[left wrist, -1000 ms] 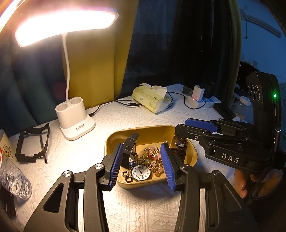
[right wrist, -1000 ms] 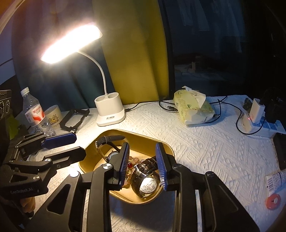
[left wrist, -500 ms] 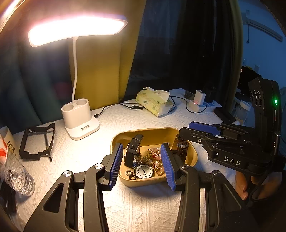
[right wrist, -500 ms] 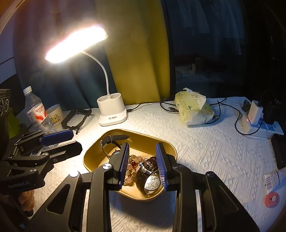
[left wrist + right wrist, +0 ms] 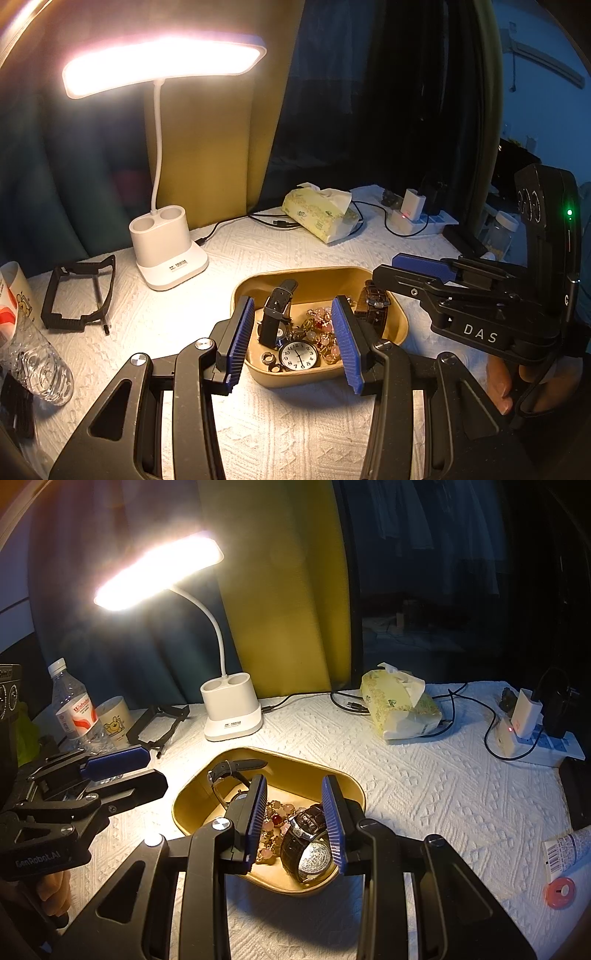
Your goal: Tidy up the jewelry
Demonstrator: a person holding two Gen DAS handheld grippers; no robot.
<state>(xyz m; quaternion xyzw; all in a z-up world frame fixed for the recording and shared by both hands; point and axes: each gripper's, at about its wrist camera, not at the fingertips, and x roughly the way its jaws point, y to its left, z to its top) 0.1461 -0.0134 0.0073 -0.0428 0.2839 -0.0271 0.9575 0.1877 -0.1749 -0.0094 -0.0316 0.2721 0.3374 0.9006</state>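
One yellow tray [image 5: 391, 314] sits on the white textured cloth [image 5: 295, 443], holding a heap of jewelry: a black-strapped watch [image 5: 275, 314] propped against its far wall, a brown-strapped watch [image 5: 308, 845] at the right end, a white-dialled strapless watch face [image 5: 298, 355], rings [image 5: 269, 358] and pink and gold beaded bracelets [image 5: 275, 821]. The left gripper [image 5: 293, 345] hovers above the tray, jaws spread and empty. The right gripper [image 5: 294, 821] hangs over the brown-strapped watch, jaws narrowly parted, gripping nothing.
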